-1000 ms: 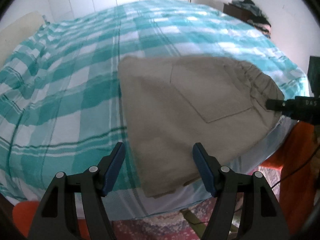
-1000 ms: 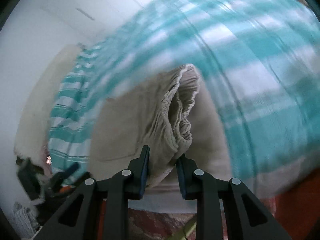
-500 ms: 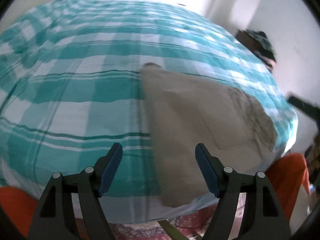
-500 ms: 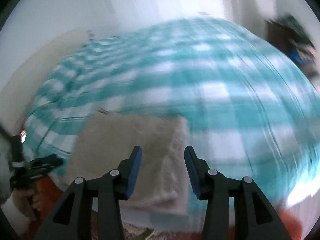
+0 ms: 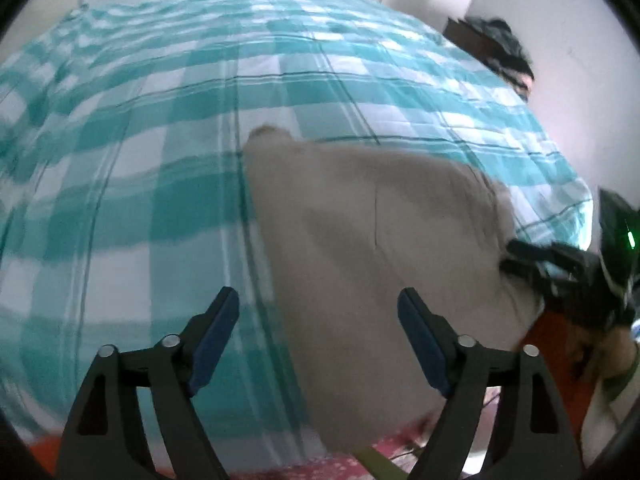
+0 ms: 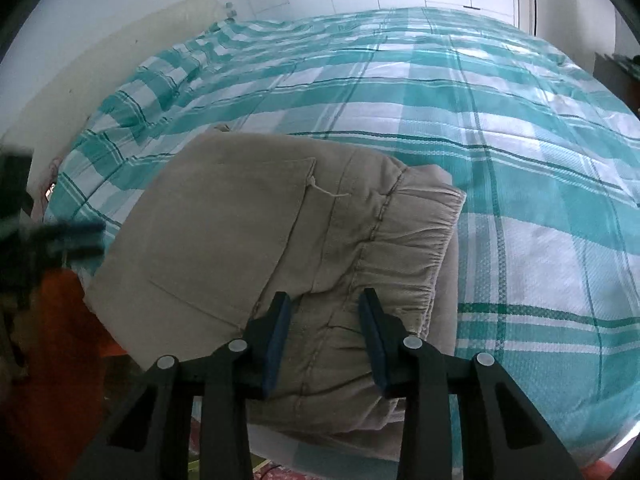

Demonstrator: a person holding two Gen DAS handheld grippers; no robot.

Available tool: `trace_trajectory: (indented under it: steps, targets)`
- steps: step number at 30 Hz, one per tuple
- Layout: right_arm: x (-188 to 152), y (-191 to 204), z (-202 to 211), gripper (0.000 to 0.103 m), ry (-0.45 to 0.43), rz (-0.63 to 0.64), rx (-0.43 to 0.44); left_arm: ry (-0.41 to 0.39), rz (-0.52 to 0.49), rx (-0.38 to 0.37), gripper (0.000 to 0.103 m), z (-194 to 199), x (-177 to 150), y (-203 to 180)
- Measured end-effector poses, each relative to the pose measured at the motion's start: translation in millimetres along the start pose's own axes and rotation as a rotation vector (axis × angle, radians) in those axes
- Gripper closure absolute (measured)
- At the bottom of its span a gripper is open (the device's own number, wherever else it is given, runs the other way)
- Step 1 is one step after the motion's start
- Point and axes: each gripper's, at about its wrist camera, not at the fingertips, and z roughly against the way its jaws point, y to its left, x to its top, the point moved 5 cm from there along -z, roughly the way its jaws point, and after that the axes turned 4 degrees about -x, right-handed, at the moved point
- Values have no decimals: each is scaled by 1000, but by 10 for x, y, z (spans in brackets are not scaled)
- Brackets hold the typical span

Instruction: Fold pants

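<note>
Both tongs, left (image 5: 318,334) and right (image 6: 325,330), spread and empty above pants (image 6: 256,236), folded compact at bed's (image 6: 520,208) near edge; I judge folding finished, hence hands off.

Both grippers (image 5: 318,336) (image 6: 326,338): black arms, blue pads, silver screws.

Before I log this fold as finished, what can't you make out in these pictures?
- Near edge of the pants: right wrist view, hidden behind the right claw.
- Fold neatness: left wrist view, pants motion-blurred.
- Dark pile by the wall: left wrist view, blurred, unidentifiable.
- Leg layers underneath: covered by the top fold.
</note>
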Motion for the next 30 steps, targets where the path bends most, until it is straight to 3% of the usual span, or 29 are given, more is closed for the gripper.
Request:
trace_trajectory:
  steps: [4,6,8,12,16,23,25,28,30]
  targets:
    - [-52,-16,-3,67,-15,-1,-1,48,-14,83,19,-451,471,179]
    - [-83,0,-6,67,-18,1,-2,81,71,150,19,-740,655,439]
    - [-91,-9,-11,66,-24,5,-2,104,199,173,18,-945,721,742]
    - [-92,-10,-18,66,-30,6,0,74,327,134,18,-919,721,943]
    - [-97,-13,-14,66,-31,6,5,22,197,118,20,-510,519,678]
    - [-82,26,-22,66,-24,13,-25,4,68,-15,20,33,-252,83]
    - [-84,40,-23,66,-25,17,-37,7,29,-10,20,-5,-431,-80]
    - [-86,60,-28,66,-25,25,-55,41,-20,62,20,-244,-545,-196]
    - [-91,71,-32,66,-25,37,-66,33,26,60,18,-317,-603,-151]
